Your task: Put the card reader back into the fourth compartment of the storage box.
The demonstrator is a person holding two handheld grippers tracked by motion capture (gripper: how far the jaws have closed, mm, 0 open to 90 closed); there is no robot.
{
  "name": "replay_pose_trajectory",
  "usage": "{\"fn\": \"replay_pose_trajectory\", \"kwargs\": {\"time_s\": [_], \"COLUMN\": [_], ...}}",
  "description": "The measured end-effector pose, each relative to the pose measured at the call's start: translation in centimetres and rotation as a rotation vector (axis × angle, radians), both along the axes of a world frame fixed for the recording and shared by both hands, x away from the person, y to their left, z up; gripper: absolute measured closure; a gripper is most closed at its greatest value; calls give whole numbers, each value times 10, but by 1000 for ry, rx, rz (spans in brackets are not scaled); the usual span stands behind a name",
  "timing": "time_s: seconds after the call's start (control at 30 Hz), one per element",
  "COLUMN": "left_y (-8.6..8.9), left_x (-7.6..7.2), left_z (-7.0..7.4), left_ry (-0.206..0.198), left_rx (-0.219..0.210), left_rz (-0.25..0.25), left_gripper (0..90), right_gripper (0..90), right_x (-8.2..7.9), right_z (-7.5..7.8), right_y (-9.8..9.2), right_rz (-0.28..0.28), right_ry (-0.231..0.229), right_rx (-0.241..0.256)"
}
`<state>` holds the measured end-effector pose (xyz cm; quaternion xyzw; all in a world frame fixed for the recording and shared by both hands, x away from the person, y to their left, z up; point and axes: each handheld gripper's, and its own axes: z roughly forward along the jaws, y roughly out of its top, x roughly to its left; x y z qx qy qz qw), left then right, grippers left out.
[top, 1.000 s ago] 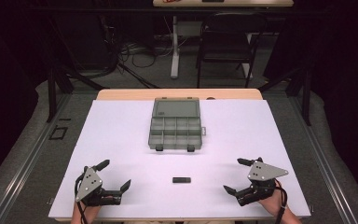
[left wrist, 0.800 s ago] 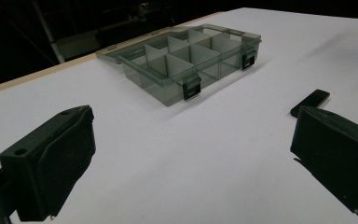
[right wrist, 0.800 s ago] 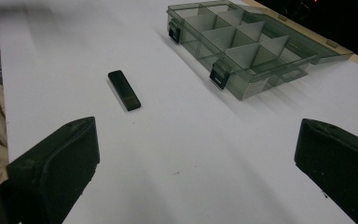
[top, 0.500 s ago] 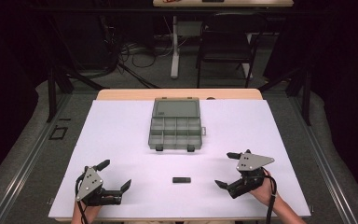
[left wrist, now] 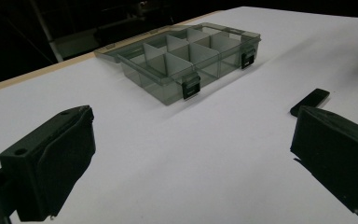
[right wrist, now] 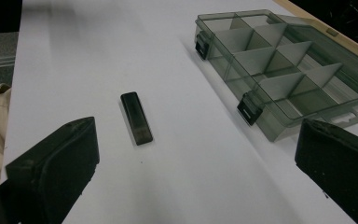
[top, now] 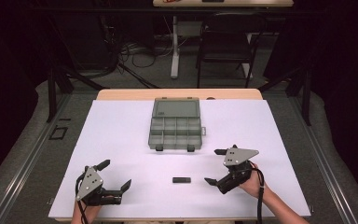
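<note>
The small black stick (top: 181, 179) lies flat on the white table (top: 121, 135), near the front edge, between the two grippers and touched by neither. The right gripper (top: 218, 167) sits just beside it on the right, jaws spread wide and empty, pointing toward it; in the right gripper view the stick (right wrist: 136, 118) lies ahead of the left jaw. The left gripper (top: 115, 175) rests well apart at the front left, jaws also wide, holding nothing. Farther back, mid-table, stands a grey compartment box (top: 175, 132) with its lid open.

Bright even light on white table (top: 121, 140) — dark surrounds, soft shadows, slight blur.
</note>
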<state>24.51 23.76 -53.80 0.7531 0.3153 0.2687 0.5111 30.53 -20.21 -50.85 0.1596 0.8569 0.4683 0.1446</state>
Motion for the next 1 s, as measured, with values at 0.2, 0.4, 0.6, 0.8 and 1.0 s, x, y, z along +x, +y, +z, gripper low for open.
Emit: {"fn": "replay_pose_trajectory", "kwargs": {"time_s": [0.2,0.4,0.6,0.8,1.0], "left_y": [0,1,0,1,0], "left_x": [0,0,0,0,0], "left_z": [0,0,0,1,0], "left_ry": [-2,-2,-3,-4,0], "left_rx": [3,0,1,3,2], "left_rz": [-3,-1,-2,0,-1], "left_gripper": [0,0,0,0,0], "right_gripper": [0,0,0,0,0], "right_x": [5,11,15,17,21], "right_z": [0,-3,-8,-12,-18], "right_y": [14,28,36,43,53], "right_rz": [41,80,105,135,173], "right_ry": [6,18,32,34,44], "right_rx": [-11,-16,-25,-39,-49]}}
